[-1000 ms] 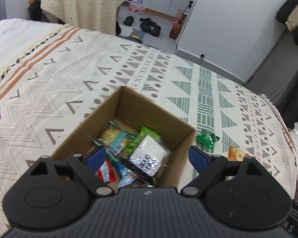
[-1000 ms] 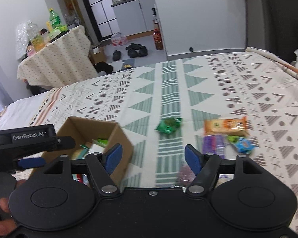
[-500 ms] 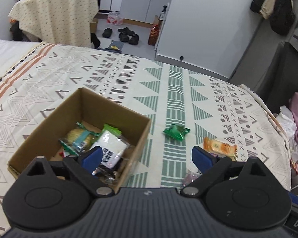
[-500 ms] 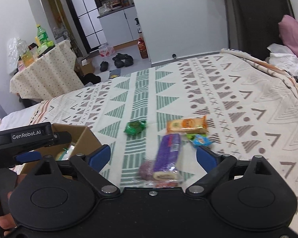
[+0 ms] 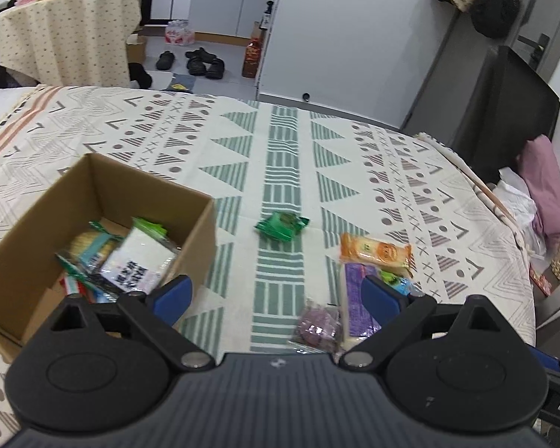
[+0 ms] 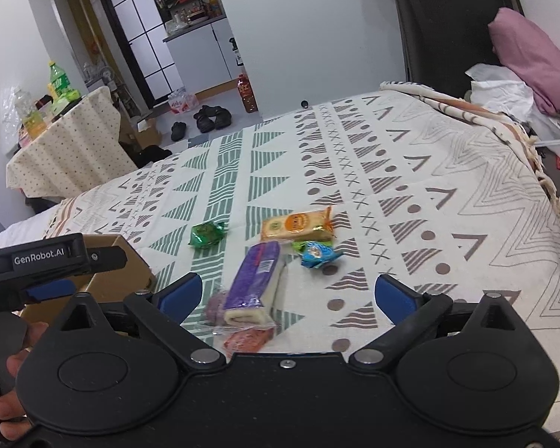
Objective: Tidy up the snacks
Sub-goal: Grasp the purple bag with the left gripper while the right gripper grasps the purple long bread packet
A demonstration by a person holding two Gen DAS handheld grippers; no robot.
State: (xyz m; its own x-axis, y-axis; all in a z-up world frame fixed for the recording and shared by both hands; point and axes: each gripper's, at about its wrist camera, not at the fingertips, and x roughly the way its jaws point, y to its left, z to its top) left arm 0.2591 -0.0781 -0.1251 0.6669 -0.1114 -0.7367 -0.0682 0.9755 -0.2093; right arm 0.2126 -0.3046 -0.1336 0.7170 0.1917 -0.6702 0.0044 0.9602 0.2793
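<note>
Bedspread (image 5: 287,142) in a green-and-grey geometric print stretches beyond both sets of fingers, its snacks partly sorted. Ahead of the left gripper's (image 5: 278,291) left finger sits an open cardboard box (image 5: 190,231) already holding several wrapped snacks (image 5: 130,257). A purple cake-roll pack (image 6: 255,280) lies just inside the right gripper's (image 6: 289,293) left finger, with a red packet (image 6: 248,339) partly hidden under the tool's body. An orange biscuit pack (image 6: 298,224) lies further ahead between those fingers, touching a small blue sweet (image 6: 319,255) below it. A green wrapped sweet (image 5: 282,226) lies apart, ahead of the left gripper's gap. Left jaws stand wide with nothing between them; right jaws are opening, their pads clear of every snack. A hand (image 6: 9,392) grips the left tool's handle.
</note>
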